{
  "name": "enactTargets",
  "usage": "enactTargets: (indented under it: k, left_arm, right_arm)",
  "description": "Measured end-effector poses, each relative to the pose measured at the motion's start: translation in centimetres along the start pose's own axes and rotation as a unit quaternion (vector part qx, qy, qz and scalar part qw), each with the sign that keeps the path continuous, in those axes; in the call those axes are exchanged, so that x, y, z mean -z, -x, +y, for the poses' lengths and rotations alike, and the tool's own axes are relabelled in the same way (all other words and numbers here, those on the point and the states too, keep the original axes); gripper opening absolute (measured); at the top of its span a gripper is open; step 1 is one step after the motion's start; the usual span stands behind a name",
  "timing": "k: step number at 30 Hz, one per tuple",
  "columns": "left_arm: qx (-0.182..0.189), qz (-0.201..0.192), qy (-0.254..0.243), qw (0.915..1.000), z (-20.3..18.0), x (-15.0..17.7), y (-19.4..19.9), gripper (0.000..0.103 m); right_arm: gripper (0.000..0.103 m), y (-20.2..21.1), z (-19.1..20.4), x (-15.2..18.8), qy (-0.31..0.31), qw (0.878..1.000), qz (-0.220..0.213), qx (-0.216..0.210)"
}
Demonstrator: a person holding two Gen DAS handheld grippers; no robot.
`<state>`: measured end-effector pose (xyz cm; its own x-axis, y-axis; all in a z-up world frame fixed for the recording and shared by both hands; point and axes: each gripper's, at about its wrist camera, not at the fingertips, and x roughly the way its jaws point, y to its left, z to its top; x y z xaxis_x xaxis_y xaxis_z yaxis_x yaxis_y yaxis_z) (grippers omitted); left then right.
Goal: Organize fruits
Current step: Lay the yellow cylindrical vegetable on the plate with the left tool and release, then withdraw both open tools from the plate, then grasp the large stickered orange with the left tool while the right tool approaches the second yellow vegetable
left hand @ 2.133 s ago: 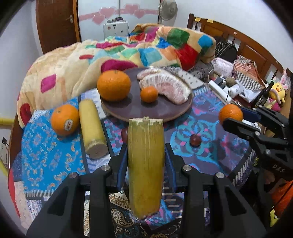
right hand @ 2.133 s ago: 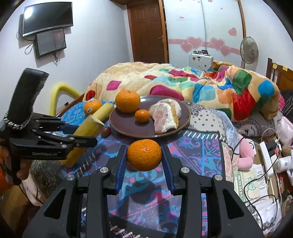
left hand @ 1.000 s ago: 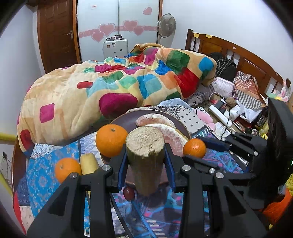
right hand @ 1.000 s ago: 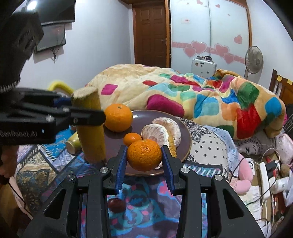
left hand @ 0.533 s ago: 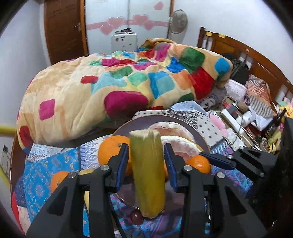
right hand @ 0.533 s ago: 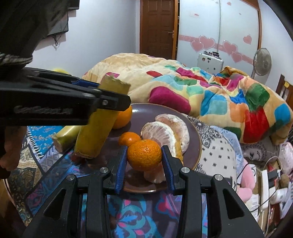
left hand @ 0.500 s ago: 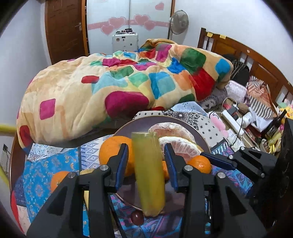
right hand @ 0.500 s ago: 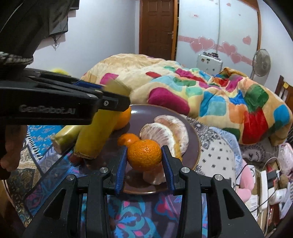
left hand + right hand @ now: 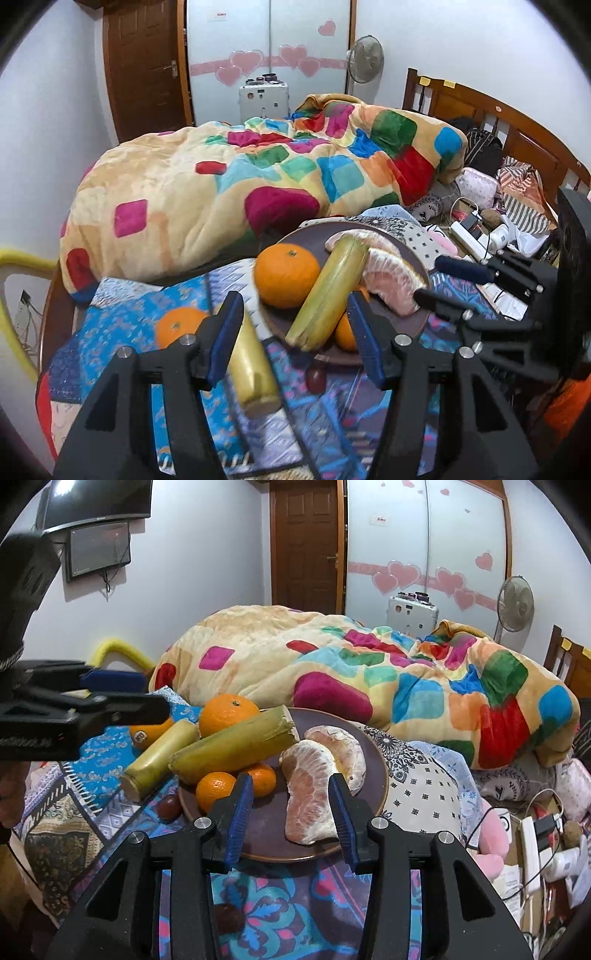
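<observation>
- Left wrist view: left gripper [image 9: 295, 332] has its jaws spread wide with nothing between them, above the near edge of the brown plate [image 9: 413, 251].
- A sugarcane piece [image 9: 328, 291] lies tilted across the plate, its lower end at the plate's near rim, leaning against the large orange [image 9: 286, 275] and over a small tangerine [image 9: 345, 332].
- Peeled pomelo segments [image 9: 391, 273] sit on the right part of the plate.
- Off the plate, on the patterned cloth [image 9: 122, 325]: a second sugarcane piece [image 9: 253, 365], an orange [image 9: 177, 326] just beside it, and a small dark red fruit [image 9: 316, 378] near the plate rim.
- Right gripper [image 9: 439, 277] appears at the right edge, jaws parted and holding nothing.
- Right wrist view: right gripper [image 9: 291, 812] stands open and unloaded over the plate [image 9: 266, 838], near the pomelo segments [image 9: 314, 782].
- Two tangerines [image 9: 216, 788] rest side by side on the plate, touching, under the sugarcane piece [image 9: 236, 744].
- The large orange [image 9: 229, 710] sits behind the cane; the second cane piece [image 9: 159, 755] lies left of the plate on the cloth.
- Left gripper [image 9: 122, 696] enters from the left, level with the cane, gripping nothing.
- A quilt [image 9: 369, 664] covers the bed behind.
</observation>
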<state>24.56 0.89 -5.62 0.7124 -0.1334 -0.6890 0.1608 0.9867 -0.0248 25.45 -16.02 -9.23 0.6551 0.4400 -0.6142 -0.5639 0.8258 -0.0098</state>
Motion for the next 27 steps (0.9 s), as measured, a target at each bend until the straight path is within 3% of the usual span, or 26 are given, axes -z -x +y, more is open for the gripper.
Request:
enactTargets:
  k: [10,27]
  left_arm:
    - [-0.038,0.02,0.021,0.9988,4.5,2.9,0.8,0.06]
    - [-0.056,0.097,0.052,0.9924,9.2,4.2,-7.2,0.06]
  right_arm:
    - [0.041,1.2,1.4,-0.3,0.006,1.0,-0.014,0.001]
    - [0.044,-1.2,0.5,0.9,0.011,1.0,0.004,0.004]
